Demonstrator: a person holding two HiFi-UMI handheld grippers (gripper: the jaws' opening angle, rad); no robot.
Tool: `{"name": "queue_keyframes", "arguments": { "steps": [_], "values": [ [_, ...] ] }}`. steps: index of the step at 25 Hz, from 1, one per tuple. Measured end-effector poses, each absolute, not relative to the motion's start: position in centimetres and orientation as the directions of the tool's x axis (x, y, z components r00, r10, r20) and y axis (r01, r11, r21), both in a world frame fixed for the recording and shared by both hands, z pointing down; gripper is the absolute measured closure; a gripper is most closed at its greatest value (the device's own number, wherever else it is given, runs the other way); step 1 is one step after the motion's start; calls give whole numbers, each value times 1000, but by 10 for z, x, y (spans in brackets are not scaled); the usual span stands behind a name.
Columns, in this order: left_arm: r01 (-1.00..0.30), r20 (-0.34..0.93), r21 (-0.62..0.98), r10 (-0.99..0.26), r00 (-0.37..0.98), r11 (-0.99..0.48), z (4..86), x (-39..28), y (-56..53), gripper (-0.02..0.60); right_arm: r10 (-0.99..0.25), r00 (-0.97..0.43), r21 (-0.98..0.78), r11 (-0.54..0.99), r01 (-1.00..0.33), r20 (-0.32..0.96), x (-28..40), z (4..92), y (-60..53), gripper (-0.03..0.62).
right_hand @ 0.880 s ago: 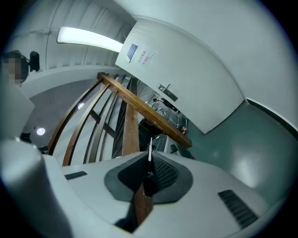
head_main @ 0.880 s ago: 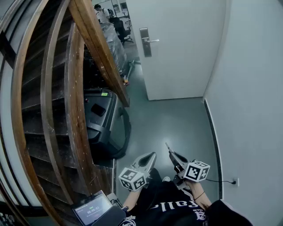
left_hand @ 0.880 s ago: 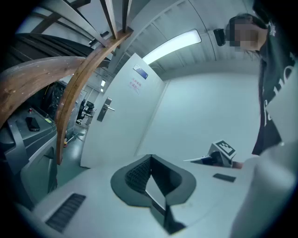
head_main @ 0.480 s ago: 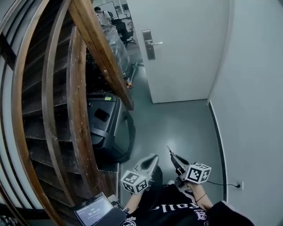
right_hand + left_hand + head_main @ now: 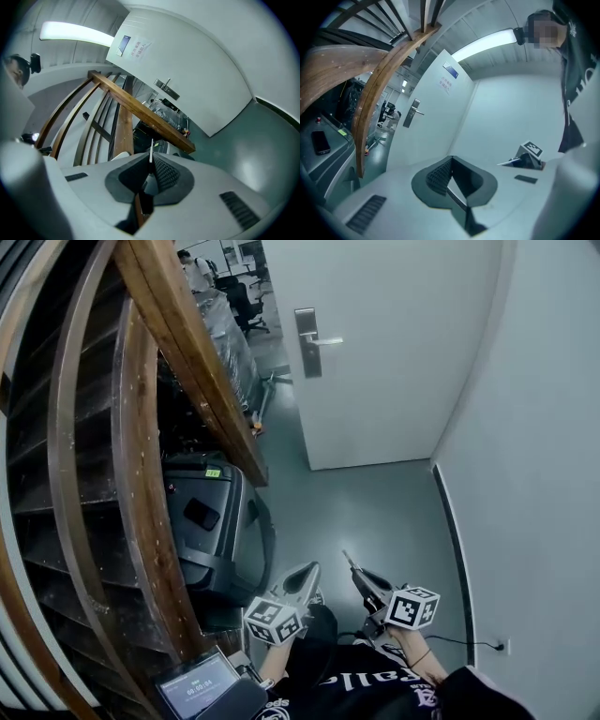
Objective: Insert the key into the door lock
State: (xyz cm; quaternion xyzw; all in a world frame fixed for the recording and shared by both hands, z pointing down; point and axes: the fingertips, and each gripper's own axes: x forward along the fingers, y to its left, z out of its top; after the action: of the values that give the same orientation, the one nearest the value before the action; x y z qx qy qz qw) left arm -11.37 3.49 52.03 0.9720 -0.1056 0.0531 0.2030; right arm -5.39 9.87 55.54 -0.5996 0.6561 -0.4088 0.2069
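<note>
Two tools, the left gripper (image 5: pixel 307 570) and the right gripper (image 5: pixel 360 577), are held low over a grey floor (image 5: pixel 375 507), well apart from the white door (image 5: pixel 403 362). The door's lock plate (image 5: pixel 306 343) is seen far ahead, near a wooden stair rail (image 5: pixel 192 367). A thin key (image 5: pixel 151 149) is clamped in the right gripper's jaws, blade sticking out past the tips — the left gripper's jaws are closed together on nothing.

Narrow hall. Wooden stair railing (image 5: pixel 187 343) sweeps from 7 to 11 o'clock, with dark treads behind it. Black machine (image 5: pixel 211 531) sits under the stairs at 9 o'clock. Glossy grey-green floor (image 5: pixel 375 512) runs from centre to 5 o'clock. Pale wall (image 5: pixel 544 474) fills 3 o'clock, with a wall socket (image 5: pixel 507 647) low at 4 o'clock. White door (image 5: pixel 394 352) at 12–1 o'clock; office chair (image 5: pixel 246 301) beyond it, near 11. Ceiling strip light (image 5: pixel 487 42) is lit.
</note>
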Motion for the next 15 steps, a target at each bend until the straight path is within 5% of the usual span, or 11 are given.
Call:
{"name": "queue_keyframes", "arguments": {
  "steps": [15],
  "values": [
    [-141,122,356,-104,987,-924,501,-63,-153,577,-979,-69,-760,-105,-641,193,15,527,-85,557]
  ]
}}
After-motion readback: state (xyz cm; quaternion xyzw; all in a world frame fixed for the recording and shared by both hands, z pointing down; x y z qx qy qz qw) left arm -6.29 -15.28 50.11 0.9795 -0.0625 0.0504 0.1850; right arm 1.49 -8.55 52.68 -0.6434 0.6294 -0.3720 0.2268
